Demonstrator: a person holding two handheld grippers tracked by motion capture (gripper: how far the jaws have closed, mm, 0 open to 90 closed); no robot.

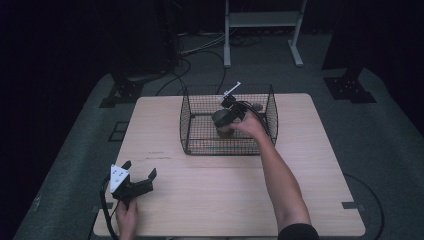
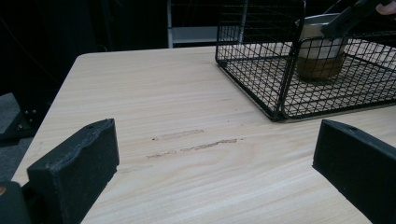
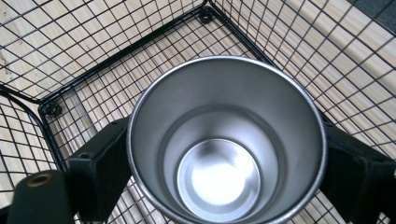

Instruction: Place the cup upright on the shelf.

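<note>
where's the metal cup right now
The metal cup is inside the black wire basket at the far middle of the table, upright between the right claw's jaws. The left claw view shows it behind the basket's mesh.

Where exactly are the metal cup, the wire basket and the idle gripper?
metal cup [image 3: 219, 182], right gripper view, its shiny inner bottom.
wire basket [image 1: 187, 125], high view, its left wall.
left gripper [image 1: 141, 171], high view, midway between its open fingers.
</note>
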